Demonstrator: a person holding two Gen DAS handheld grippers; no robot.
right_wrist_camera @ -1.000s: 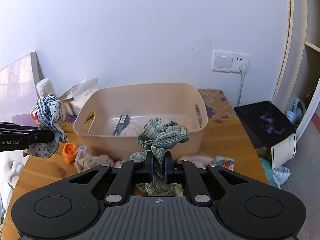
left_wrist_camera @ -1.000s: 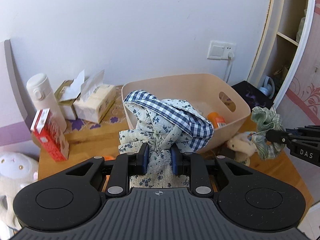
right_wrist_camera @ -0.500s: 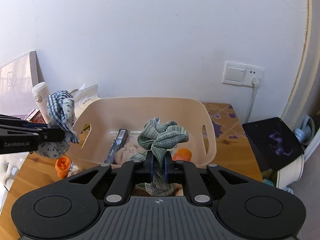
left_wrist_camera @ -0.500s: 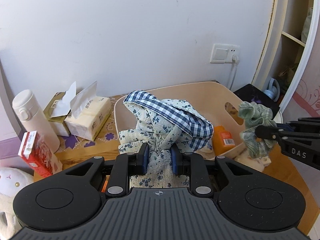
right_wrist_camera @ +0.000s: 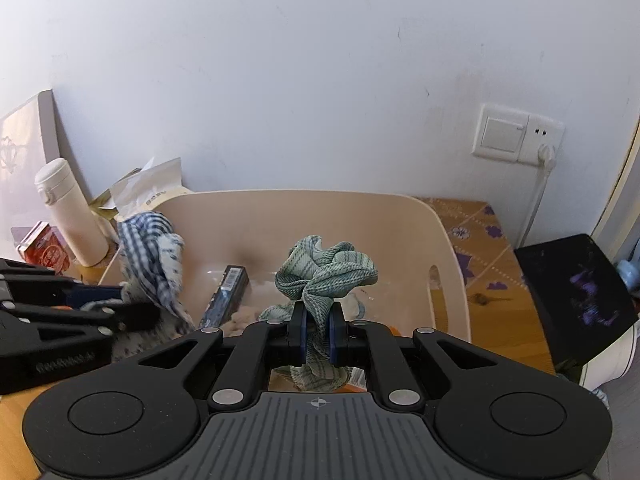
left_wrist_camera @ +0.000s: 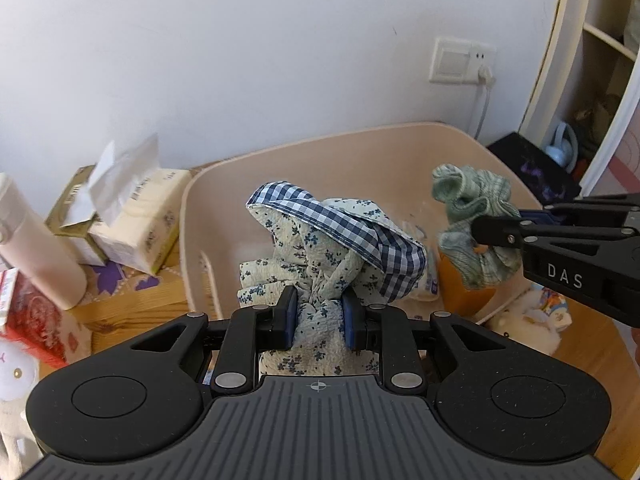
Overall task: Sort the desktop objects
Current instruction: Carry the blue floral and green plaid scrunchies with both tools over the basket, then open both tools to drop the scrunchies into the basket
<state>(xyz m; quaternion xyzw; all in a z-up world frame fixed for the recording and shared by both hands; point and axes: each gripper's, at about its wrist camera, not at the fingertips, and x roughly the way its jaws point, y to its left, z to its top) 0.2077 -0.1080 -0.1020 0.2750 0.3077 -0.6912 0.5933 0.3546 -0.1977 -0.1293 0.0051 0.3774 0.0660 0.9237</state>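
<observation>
My left gripper (left_wrist_camera: 319, 318) is shut on a bunched floral cloth with a blue checked band (left_wrist_camera: 332, 240), held above the near left part of the beige plastic basket (left_wrist_camera: 320, 148). My right gripper (right_wrist_camera: 317, 330) is shut on a green striped scrunchie-like cloth (right_wrist_camera: 328, 270), held over the basket (right_wrist_camera: 280, 204). In the left wrist view the right gripper enters from the right with the green cloth (left_wrist_camera: 472, 220) over the basket's right side. In the right wrist view the floral cloth (right_wrist_camera: 152, 252) hangs at the basket's left end. A dark box (right_wrist_camera: 226, 294) and an orange item (left_wrist_camera: 460, 292) lie inside.
Tissue packs (left_wrist_camera: 132, 220), a white flask (left_wrist_camera: 32, 240) and a red box (left_wrist_camera: 24, 312) stand left of the basket on the wooden desk (right_wrist_camera: 488, 280). A white plush toy (left_wrist_camera: 528, 316) lies right of the basket. A black pouch (right_wrist_camera: 576, 288) sits at the right edge. Wall socket (right_wrist_camera: 516, 136) behind.
Both grippers moved forward and slightly down toward the basket, each still holding its cloth; the basket now looms larger and both cloths hang over its inside.
</observation>
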